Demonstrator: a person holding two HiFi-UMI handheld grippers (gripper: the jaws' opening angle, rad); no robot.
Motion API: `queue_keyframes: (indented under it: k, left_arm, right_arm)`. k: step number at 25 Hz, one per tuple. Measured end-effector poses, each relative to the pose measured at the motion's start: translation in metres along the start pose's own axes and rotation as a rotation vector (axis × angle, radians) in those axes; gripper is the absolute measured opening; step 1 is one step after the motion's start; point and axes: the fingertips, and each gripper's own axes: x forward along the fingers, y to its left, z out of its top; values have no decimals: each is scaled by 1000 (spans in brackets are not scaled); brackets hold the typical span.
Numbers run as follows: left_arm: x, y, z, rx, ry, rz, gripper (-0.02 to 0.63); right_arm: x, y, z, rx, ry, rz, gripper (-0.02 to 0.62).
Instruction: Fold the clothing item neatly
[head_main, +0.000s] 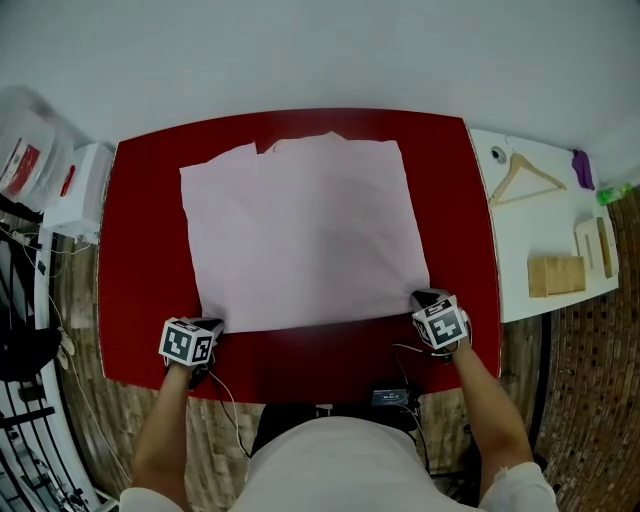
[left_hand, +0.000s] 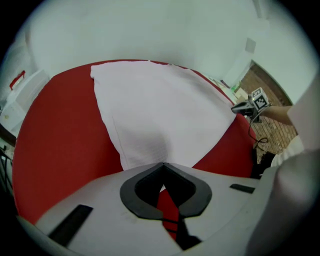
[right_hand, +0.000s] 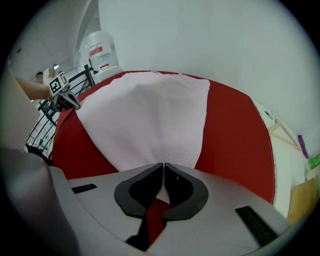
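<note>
My left tongs (head_main: 211, 326) and right tongs (head_main: 419, 298) pinch the near corners of the flat pale pink cloth (head_main: 305, 235). Next I should carry both corners to the far edge, I think.

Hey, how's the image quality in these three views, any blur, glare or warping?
Head view: even, soft light, no glare on the pale garment, red table edges bow slightly. Left gripper view: strong fisheye, black corners, nearest foreground soft. Right gripper view: same fisheye and dark corners, garment fairly sharp.

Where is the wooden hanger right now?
In the head view, the wooden hanger lies on the white side table, right of the red table, toward its far end.
</note>
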Motion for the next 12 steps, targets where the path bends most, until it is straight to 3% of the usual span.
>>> queue_keyframes:
  k: [7,12]
  left_arm:
    - [1,4,-1,-60,-74,26,5]
    - [-17,-3,7,-145,-227,66,5]
  right_arm:
    - [-1,-6,-5,32,-46,3,25]
    - [-13,-5,9,19,-113,-17,25]
